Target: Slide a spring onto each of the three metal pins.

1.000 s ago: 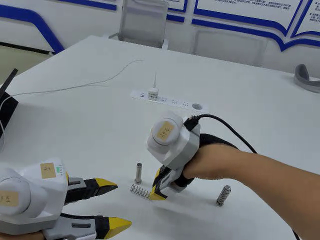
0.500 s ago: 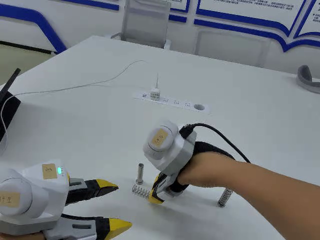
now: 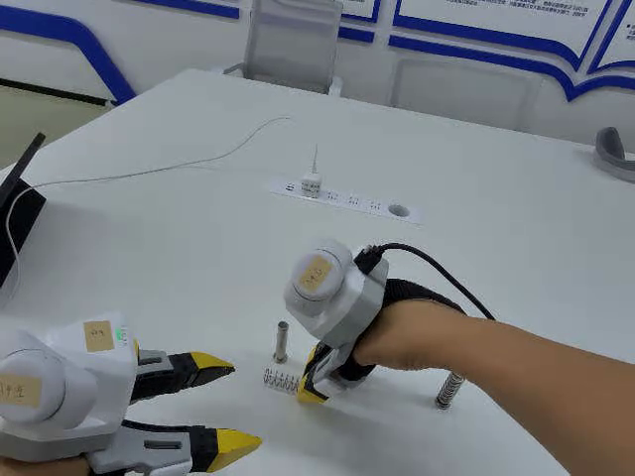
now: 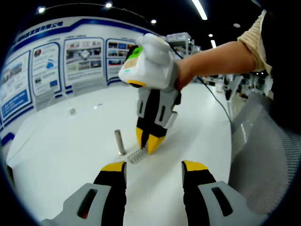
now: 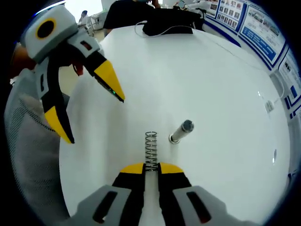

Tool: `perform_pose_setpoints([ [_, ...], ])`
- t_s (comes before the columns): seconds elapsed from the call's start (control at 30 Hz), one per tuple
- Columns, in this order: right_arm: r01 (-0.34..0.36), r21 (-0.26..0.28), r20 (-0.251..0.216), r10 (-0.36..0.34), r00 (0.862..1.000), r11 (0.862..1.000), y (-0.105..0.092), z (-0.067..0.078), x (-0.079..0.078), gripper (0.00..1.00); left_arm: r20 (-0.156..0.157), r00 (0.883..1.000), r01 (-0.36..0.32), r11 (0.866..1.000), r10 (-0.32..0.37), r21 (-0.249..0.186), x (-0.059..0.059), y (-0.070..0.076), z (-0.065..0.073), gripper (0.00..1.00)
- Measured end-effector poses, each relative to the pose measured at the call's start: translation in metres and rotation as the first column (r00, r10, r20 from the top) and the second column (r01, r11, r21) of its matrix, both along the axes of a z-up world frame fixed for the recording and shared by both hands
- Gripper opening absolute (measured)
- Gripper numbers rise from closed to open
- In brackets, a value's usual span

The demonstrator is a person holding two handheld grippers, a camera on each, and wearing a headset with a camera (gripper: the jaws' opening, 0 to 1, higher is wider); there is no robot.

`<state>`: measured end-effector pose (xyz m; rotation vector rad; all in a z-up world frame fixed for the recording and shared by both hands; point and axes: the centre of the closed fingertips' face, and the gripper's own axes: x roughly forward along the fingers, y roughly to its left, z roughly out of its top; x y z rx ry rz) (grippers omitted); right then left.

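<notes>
A short metal pin [image 3: 282, 341] stands upright on the white table [image 3: 179, 248]. Beside it a spring [image 3: 281, 380] lies flat, and my right gripper [image 3: 310, 389] is shut on its near end. The right gripper view shows the spring [image 5: 150, 148] running forward from the closed jaws [image 5: 151, 167], with the pin [image 5: 180, 132] just to its right. My left gripper [image 3: 230, 405] is open and holds nothing, a little left of the spring. From the left gripper view, the right gripper [image 4: 150, 141] pinches the spring [image 4: 136, 155] next to the pin [image 4: 120, 141]. A second spring [image 3: 448, 390] stands tilted beyond the person's forearm.
A white power strip [image 3: 342, 198] with a plugged adapter [image 3: 312, 184] and a thin cable lies mid-table. A dark device [image 3: 15, 213] sits at the left edge, a grey object [image 3: 615, 154] at the far right, a chair [image 3: 290, 45] behind the table.
The head camera has shifted slightly. The right gripper stays shut on the spring beside the pin, and the left gripper has held its place, open.
</notes>
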<state>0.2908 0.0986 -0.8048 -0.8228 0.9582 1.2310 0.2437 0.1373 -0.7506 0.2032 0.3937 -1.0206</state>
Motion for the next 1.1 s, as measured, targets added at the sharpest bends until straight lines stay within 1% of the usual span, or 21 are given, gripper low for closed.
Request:
perform_pose_setpoints([
  [0.23, -0.056, 0.001, 0.005, 0.056, 0.998, 0.998, -0.001, 0.012, -0.011, 0.12, 0.002, 1.000, 0.009, 1.000, -0.009, 0.005, 0.000, -0.004, 0.000, 0.48],
  [0.43, -0.111, -0.013, 0.034, 0.112, 0.993, 0.994, -0.007, 0.030, -0.019, 0.12, 0.008, 1.000, 0.020, 1.000, -0.020, 0.001, 0.000, -0.007, 0.002, 0.47],
  [0.57, -0.138, -0.009, 0.040, 0.139, 0.990, 0.990, -0.010, 0.042, -0.024, 0.12, 0.011, 1.000, 0.029, 1.000, -0.029, -0.002, 0.000, -0.011, 0.004, 0.47],
  [0.67, -0.169, -0.017, 0.050, 0.169, 0.984, 0.986, -0.012, 0.049, -0.030, 0.12, 0.019, 0.999, 0.040, 0.999, -0.040, -0.003, 0.000, -0.015, 0.007, 0.46],
  [0.83, -0.197, -0.024, 0.061, 0.198, 0.978, 0.980, -0.013, 0.056, -0.034, 0.12, 0.034, 0.998, 0.058, 0.998, -0.058, -0.008, 0.000, -0.020, 0.013, 0.44],
  [1.1, -0.239, -0.026, 0.062, 0.240, 0.969, 0.971, -0.011, 0.061, -0.043, 0.12, 0.059, 0.994, 0.088, 0.996, -0.087, -0.008, 0.000, -0.028, 0.019, 0.38],
])
